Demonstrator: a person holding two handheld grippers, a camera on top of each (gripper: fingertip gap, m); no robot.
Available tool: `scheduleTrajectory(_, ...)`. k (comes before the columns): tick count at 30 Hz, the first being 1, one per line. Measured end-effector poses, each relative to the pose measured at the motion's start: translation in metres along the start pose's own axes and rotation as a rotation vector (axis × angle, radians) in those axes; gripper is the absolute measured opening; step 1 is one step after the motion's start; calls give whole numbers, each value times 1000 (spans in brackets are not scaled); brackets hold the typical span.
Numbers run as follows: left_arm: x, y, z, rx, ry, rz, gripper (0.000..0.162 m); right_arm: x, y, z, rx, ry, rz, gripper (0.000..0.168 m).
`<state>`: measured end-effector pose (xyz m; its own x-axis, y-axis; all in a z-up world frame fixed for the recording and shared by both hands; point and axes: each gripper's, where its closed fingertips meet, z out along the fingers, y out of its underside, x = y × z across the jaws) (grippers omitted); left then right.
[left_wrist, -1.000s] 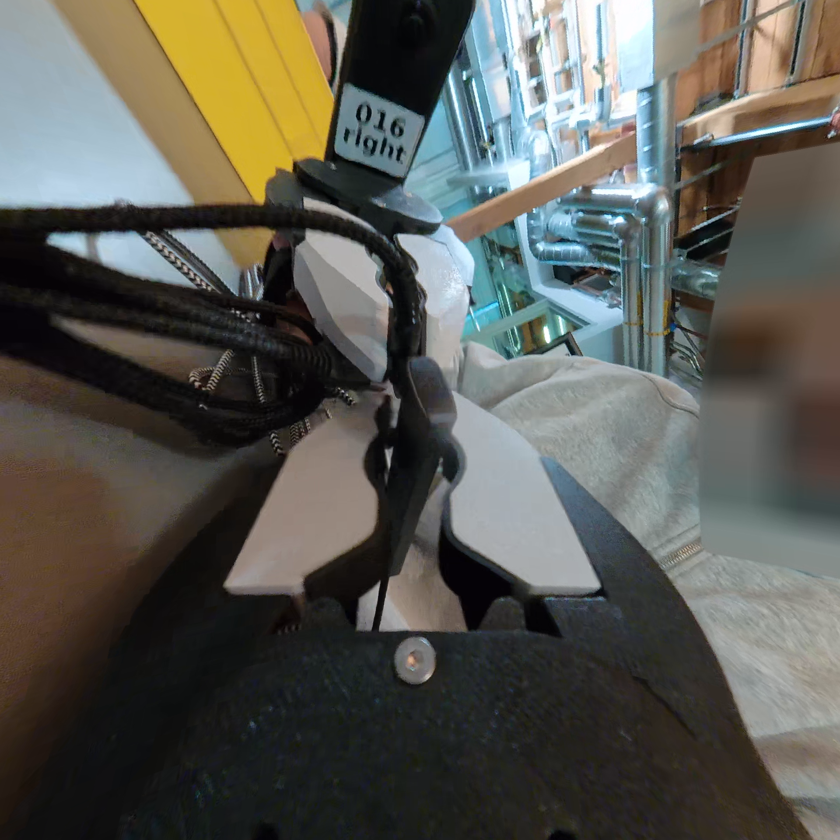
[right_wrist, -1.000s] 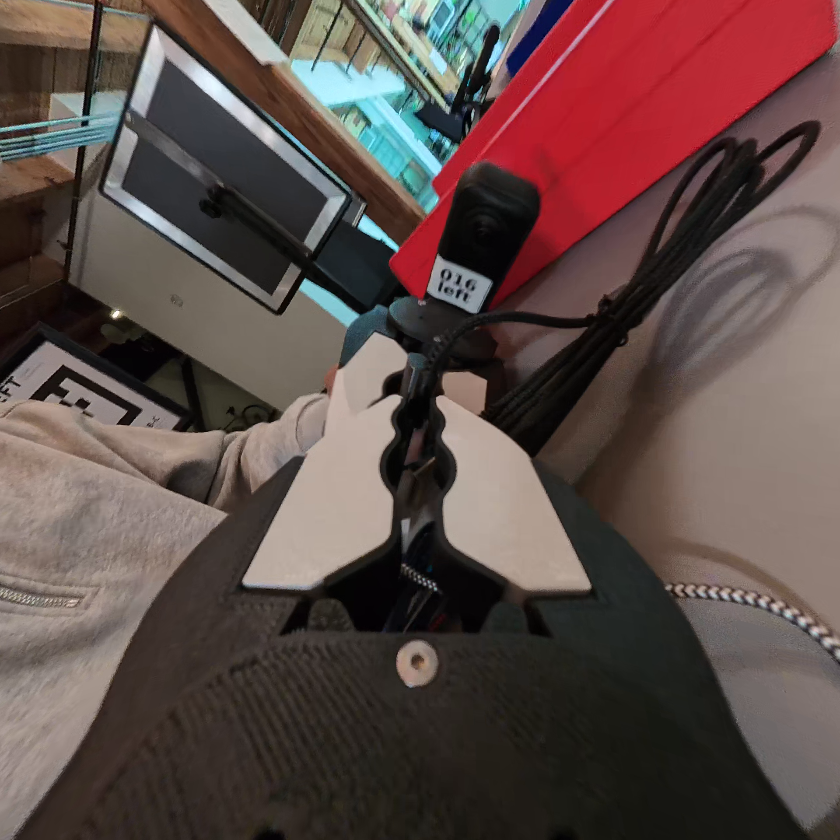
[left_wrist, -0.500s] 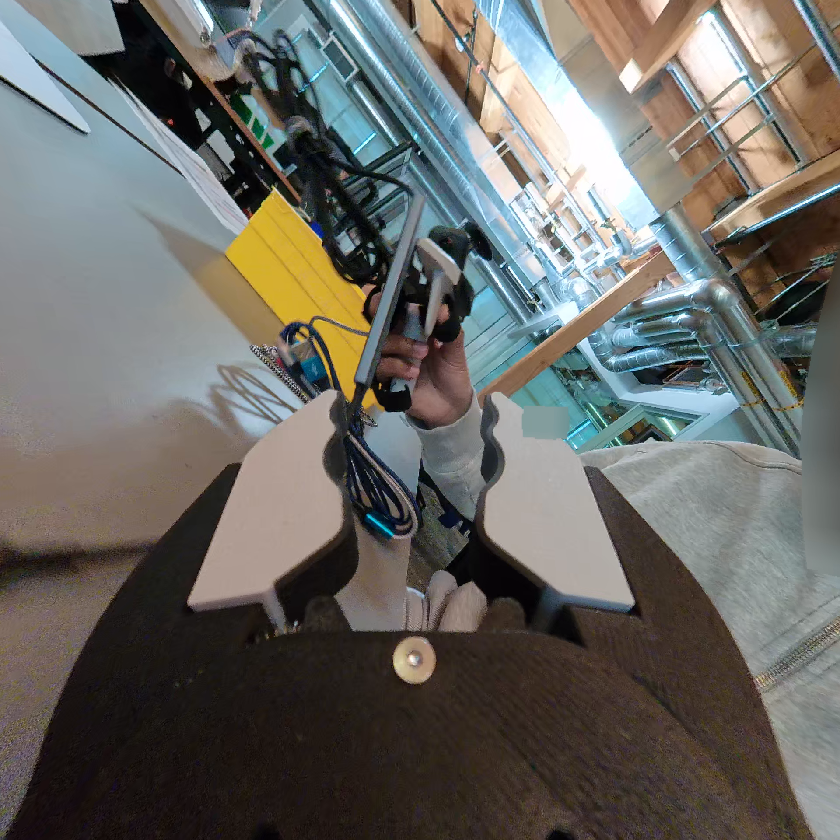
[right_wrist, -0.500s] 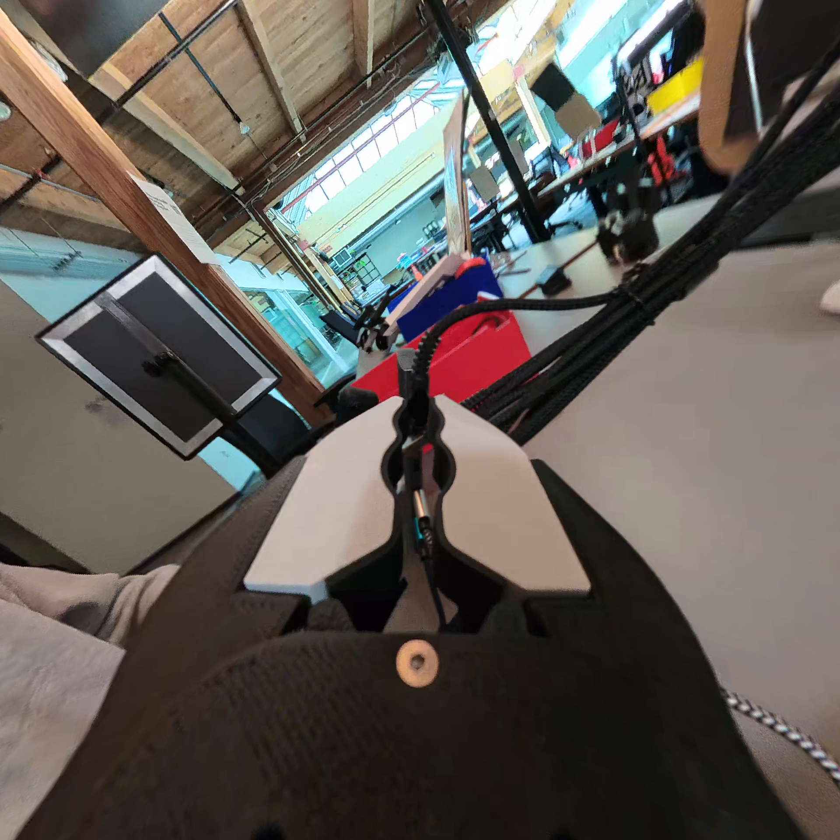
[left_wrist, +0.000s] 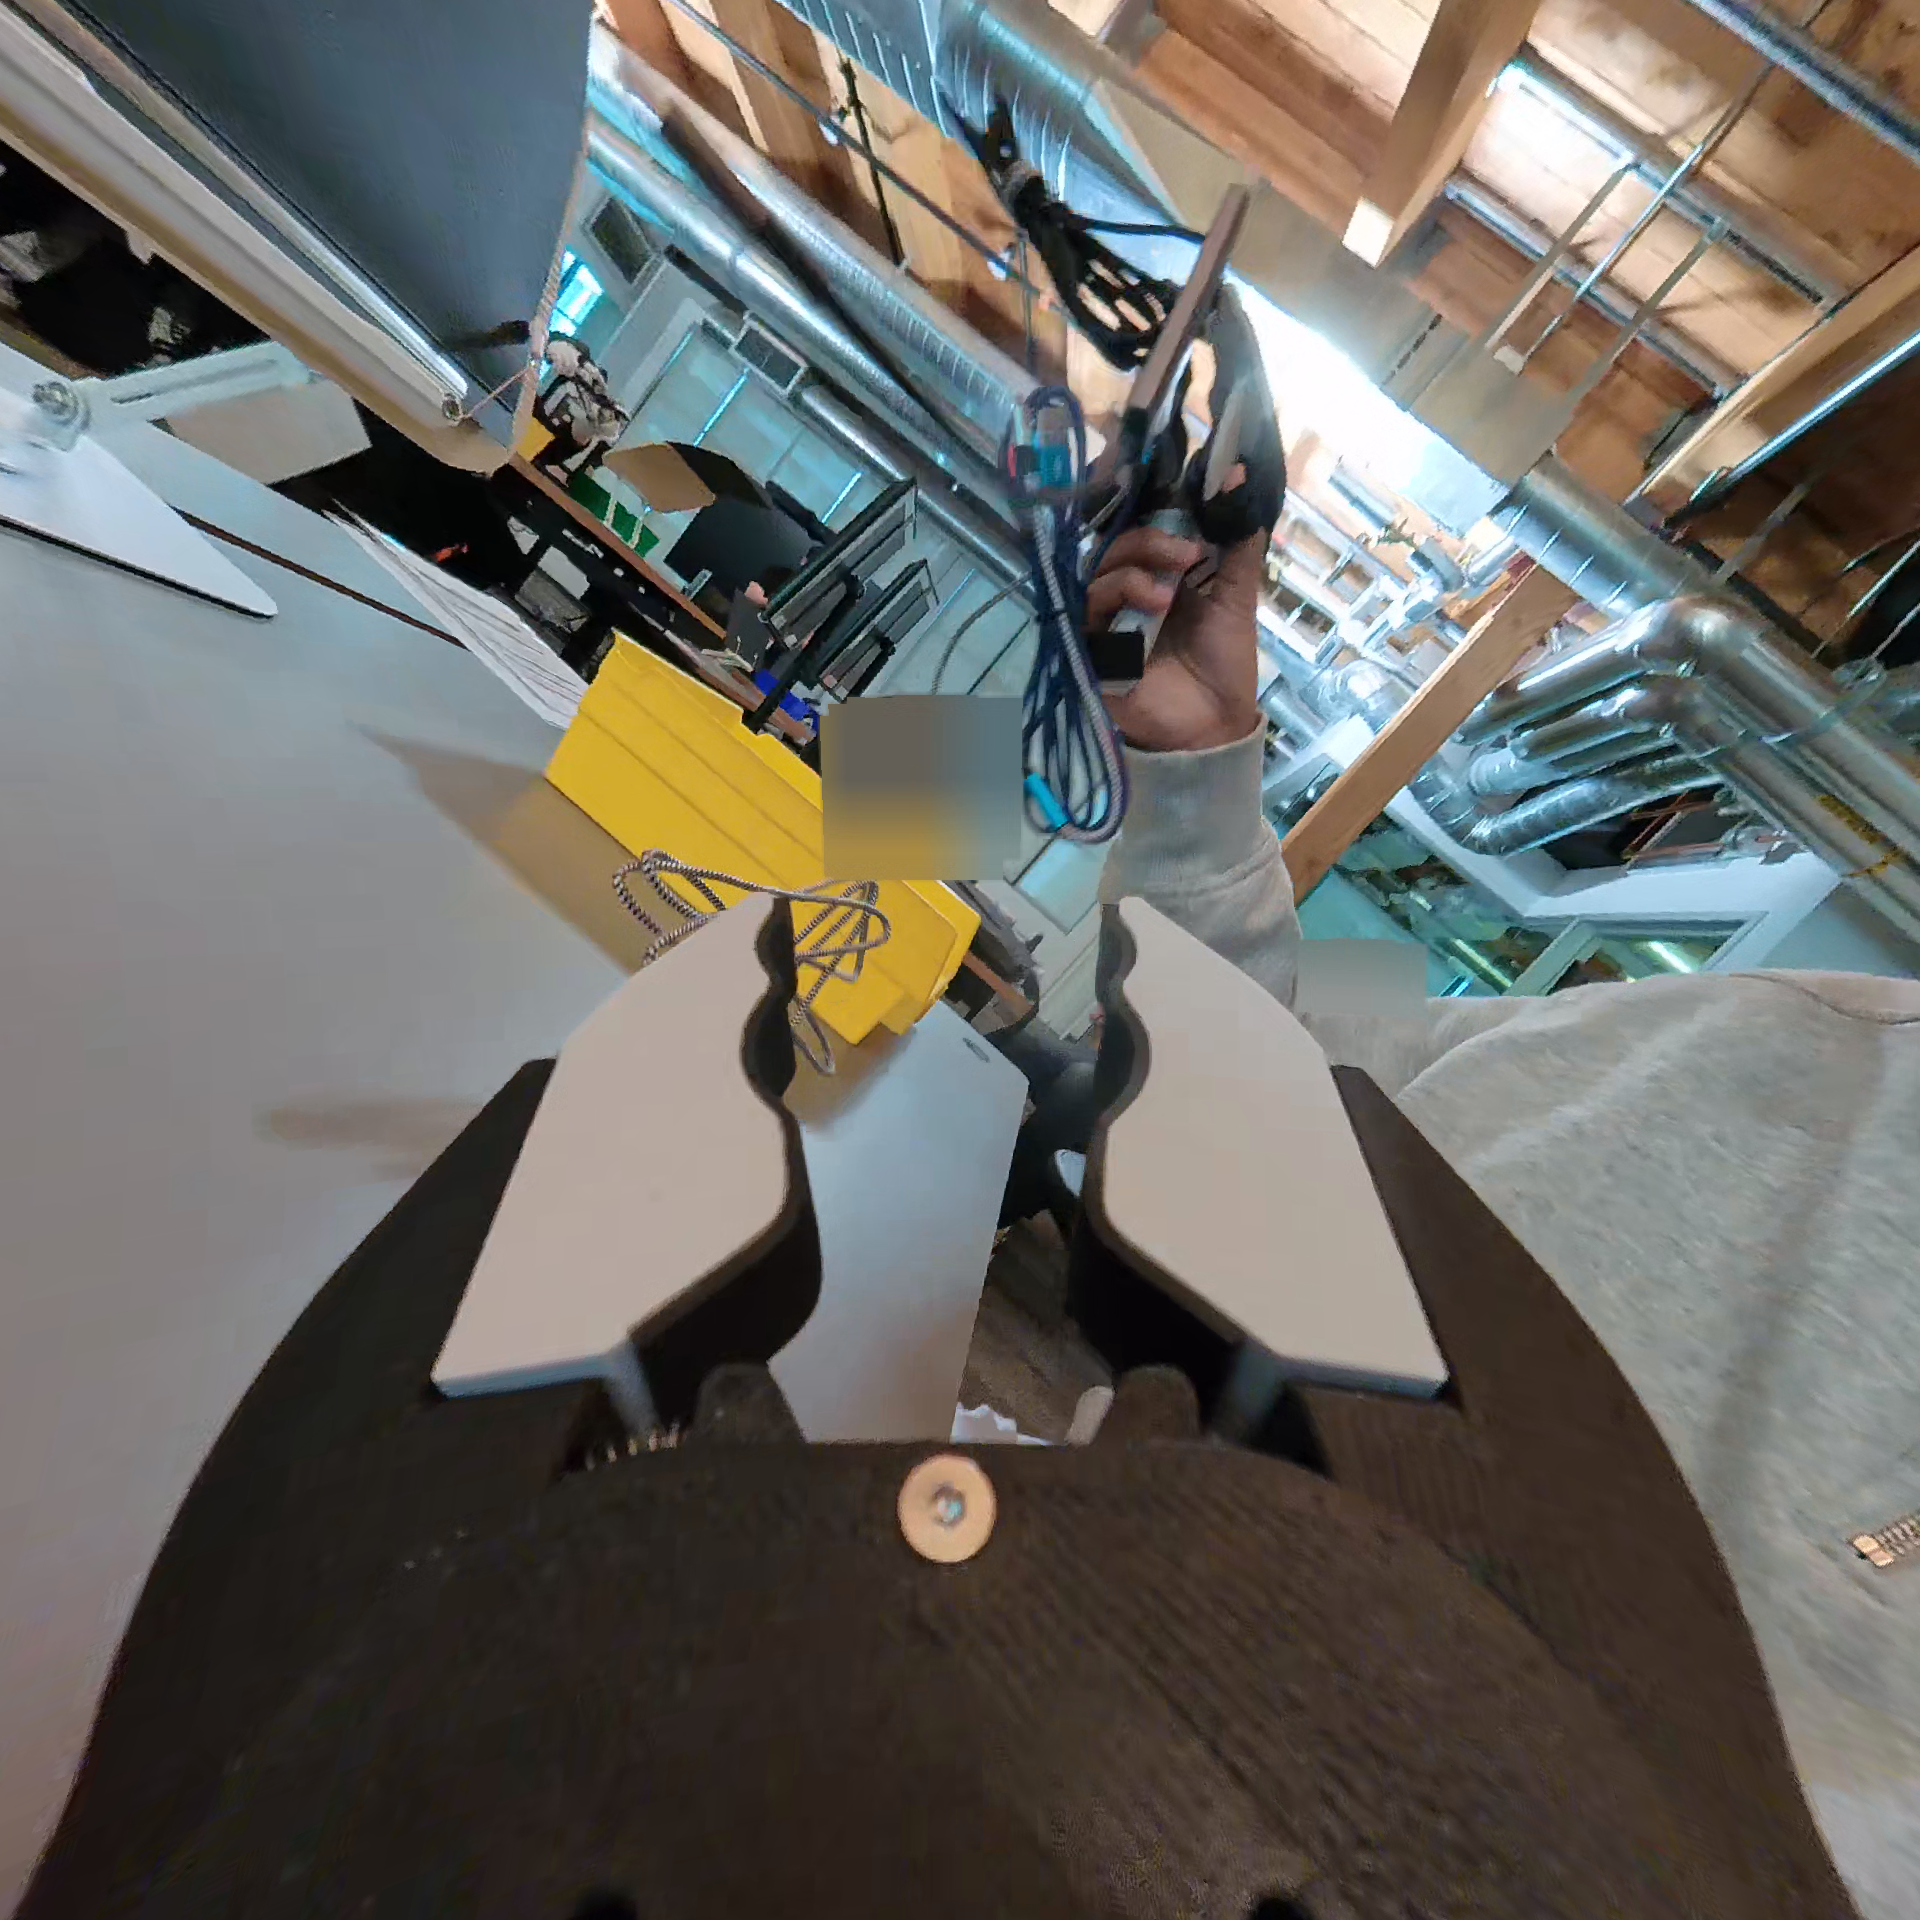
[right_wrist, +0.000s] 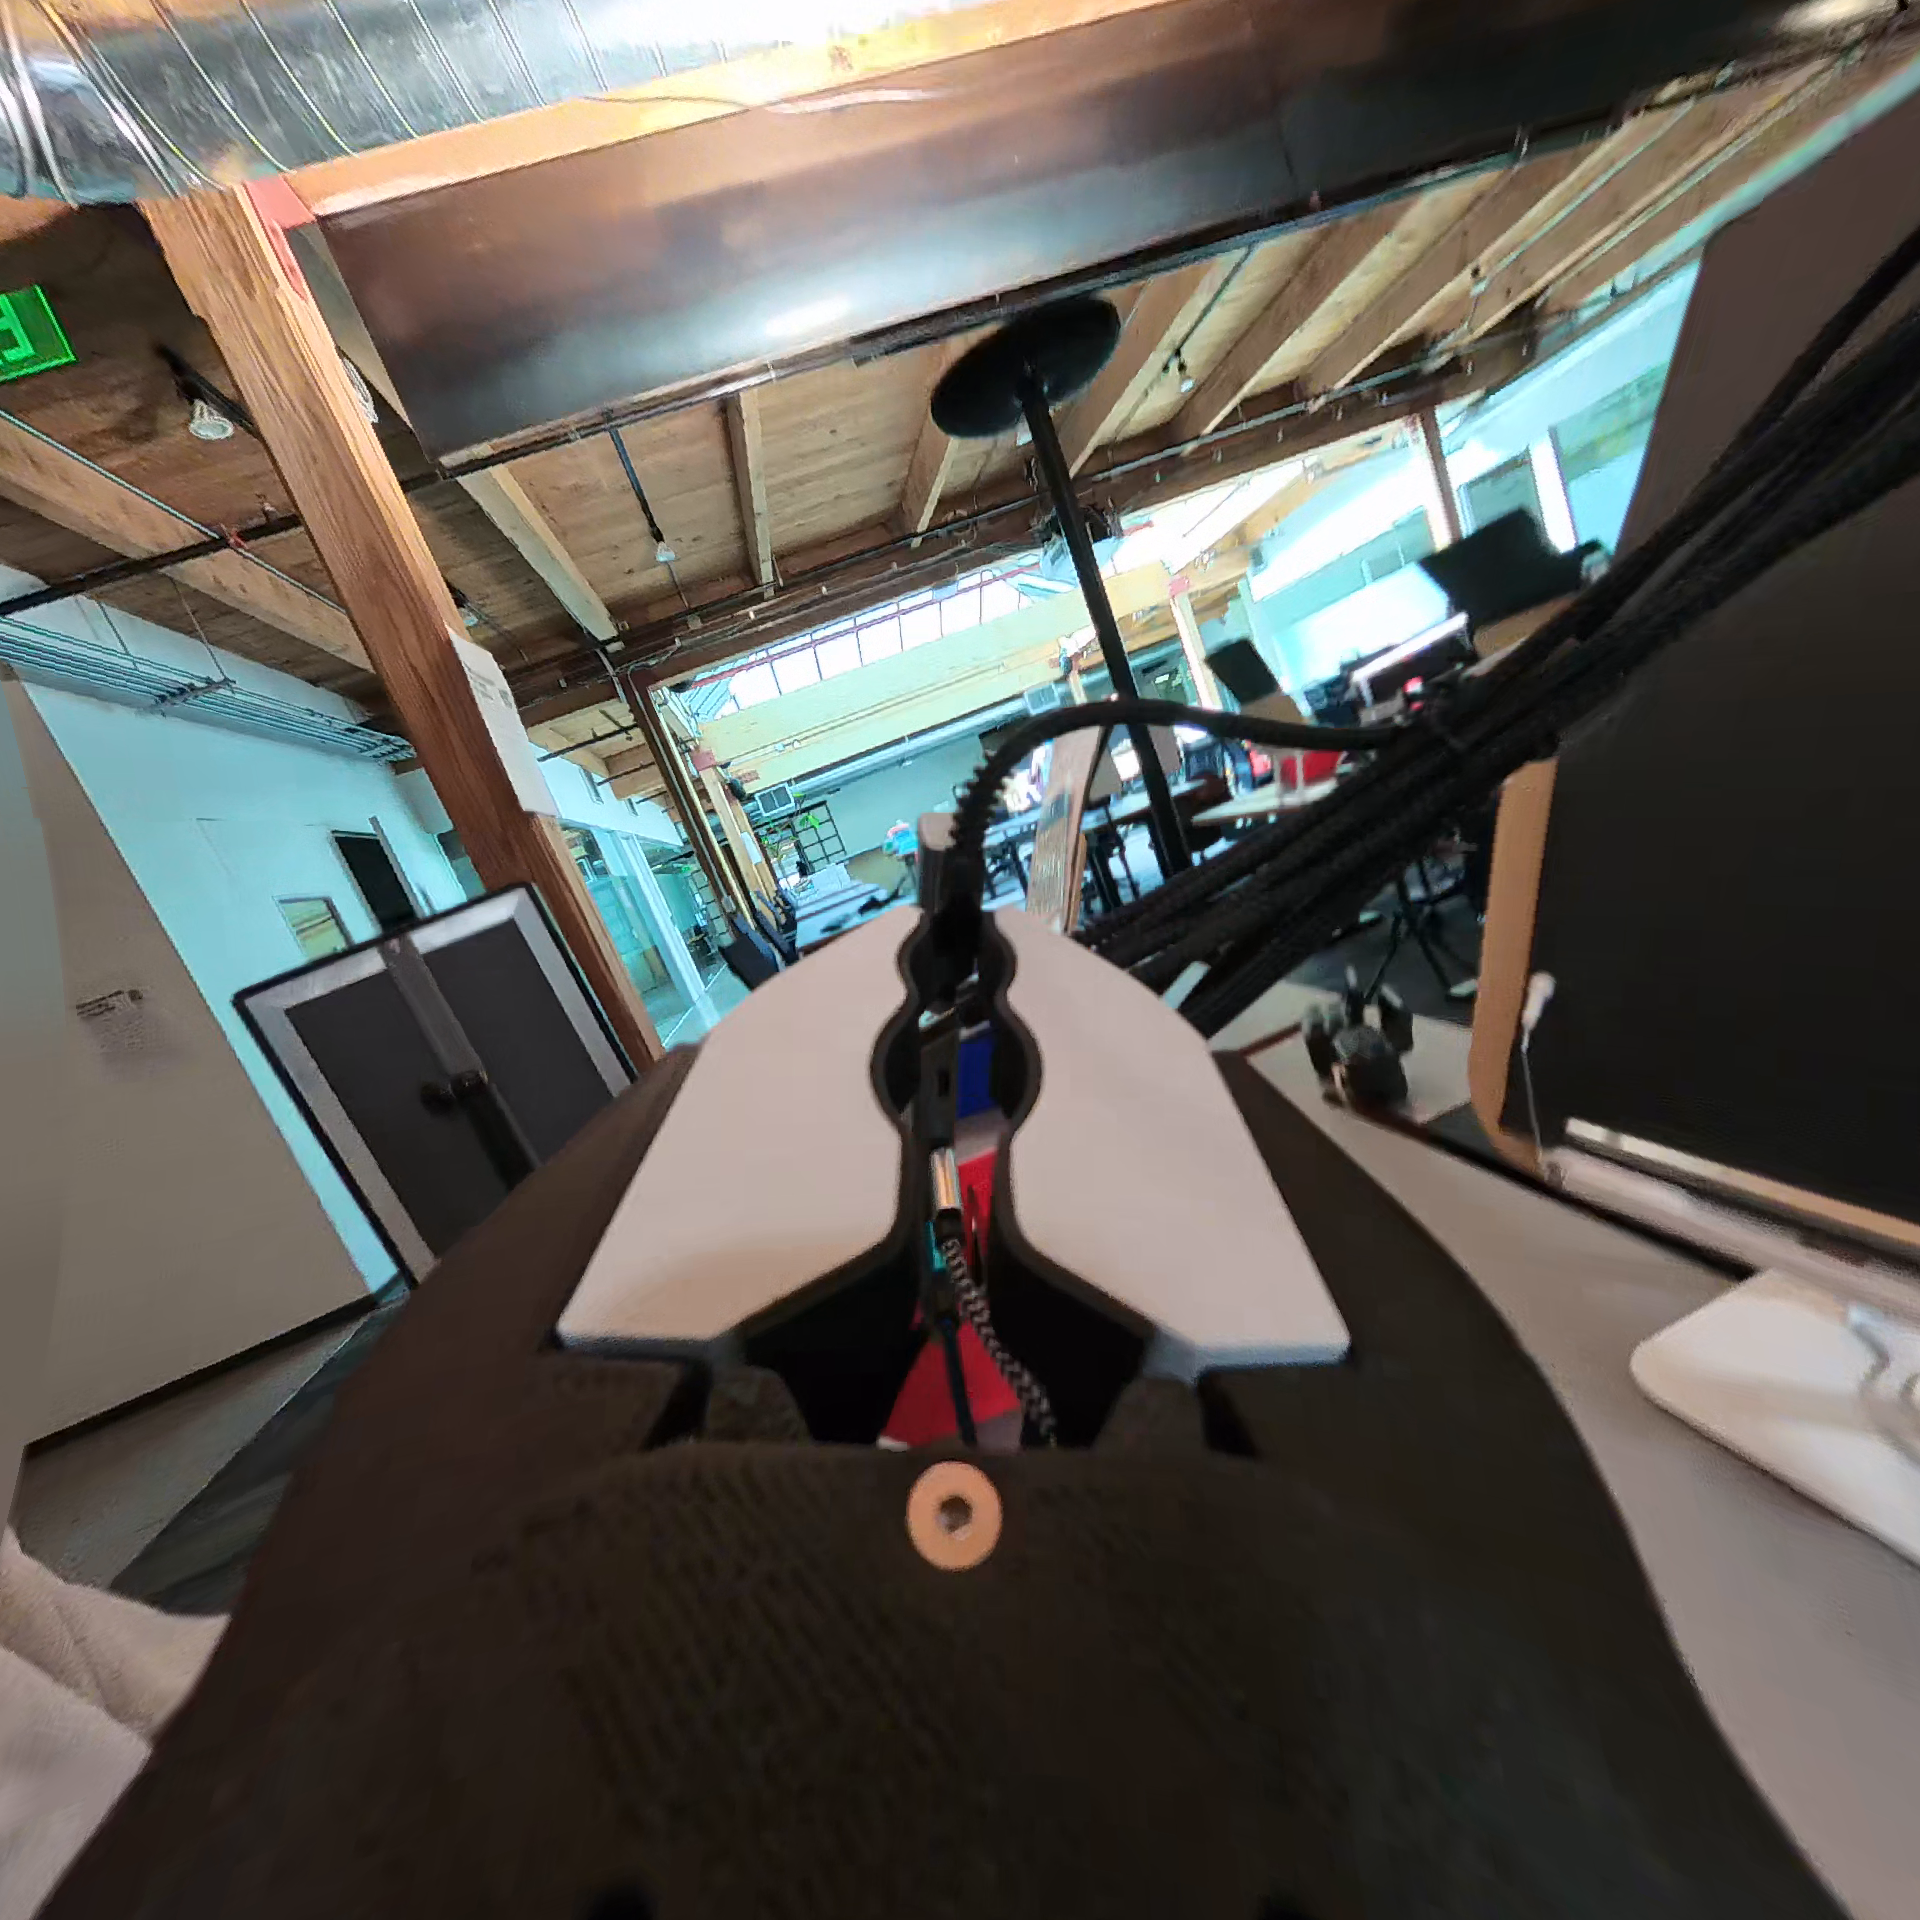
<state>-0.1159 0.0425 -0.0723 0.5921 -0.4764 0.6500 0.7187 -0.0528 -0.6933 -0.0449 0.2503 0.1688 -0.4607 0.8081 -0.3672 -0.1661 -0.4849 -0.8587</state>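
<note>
My left gripper (left_wrist: 935, 940) is open and empty, low over a grey table (left_wrist: 260, 883). A black-and-white braided cable (left_wrist: 727, 904) lies coiled on the table just past its left fingertip. Up ahead a hand (left_wrist: 1184, 644) holds the other gripper high, with a looped blue cable (left_wrist: 1070, 727) hanging from it. My right gripper (right_wrist: 954, 925) is shut on a black cable plug (right_wrist: 948, 940). The plug's black braided cable (right_wrist: 1039, 743) arcs off to the right. A silver connector (right_wrist: 948, 1184) with a black-and-white braided lead sits between the fingers behind the plug.
Yellow bins (left_wrist: 717, 779) stand on the table beyond the braided cable. A thick bundle of black cables (right_wrist: 1351, 862) runs to the right past a monitor (right_wrist: 1714, 831) and its white base (right_wrist: 1787, 1392). A grey sweatshirt (left_wrist: 1610, 1195) fills the right side.
My left gripper opened, let go of the black cable and drew back. The right gripper rose high, still shut on its cable, and its view swung from the table up to the room.
</note>
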Motion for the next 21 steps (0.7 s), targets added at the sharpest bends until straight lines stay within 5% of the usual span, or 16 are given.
scheduleTrajectory(13, 1, 6, 5, 16, 40, -90, 55, -27, -229, 19, 121, 164, -244, 8)
scheduleTrajectory(21, -1, 9, 5, 11, 49, -116, 55, -27, -338, -15, 189, 361, -385, 8)
